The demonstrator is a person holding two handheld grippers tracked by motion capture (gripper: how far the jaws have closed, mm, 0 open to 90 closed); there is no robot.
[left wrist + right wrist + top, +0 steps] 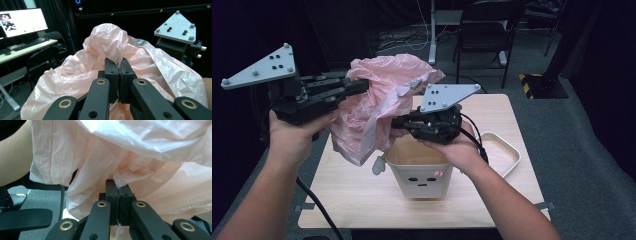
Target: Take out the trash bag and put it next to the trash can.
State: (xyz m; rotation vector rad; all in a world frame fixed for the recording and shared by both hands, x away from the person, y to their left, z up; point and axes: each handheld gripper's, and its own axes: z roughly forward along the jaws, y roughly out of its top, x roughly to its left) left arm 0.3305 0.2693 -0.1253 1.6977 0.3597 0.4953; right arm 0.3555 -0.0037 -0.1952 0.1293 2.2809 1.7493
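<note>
A crumpled pink plastic bag (377, 100) hangs in the air above the left side of a small cream bin (419, 170) with a face drawn on its front. My left gripper (362, 86) holds the bag's upper left part, shut on a fold of film. My right gripper (394, 122) is shut on the bag's lower right edge, just above the bin's rim. In the left gripper view the pink bag (105, 50) bulges over the left gripper (119, 65), whose jaws are pressed together. In the right gripper view the pink bag (140, 165) drapes over the shut right gripper (119, 187).
The bin stands on a light wooden table (362, 195). A white loop handle or tray rim (507, 150) lies to the bin's right. A black chair (487, 30) and a desk leg stand behind the table. A monitor (23, 21) glows on a desk.
</note>
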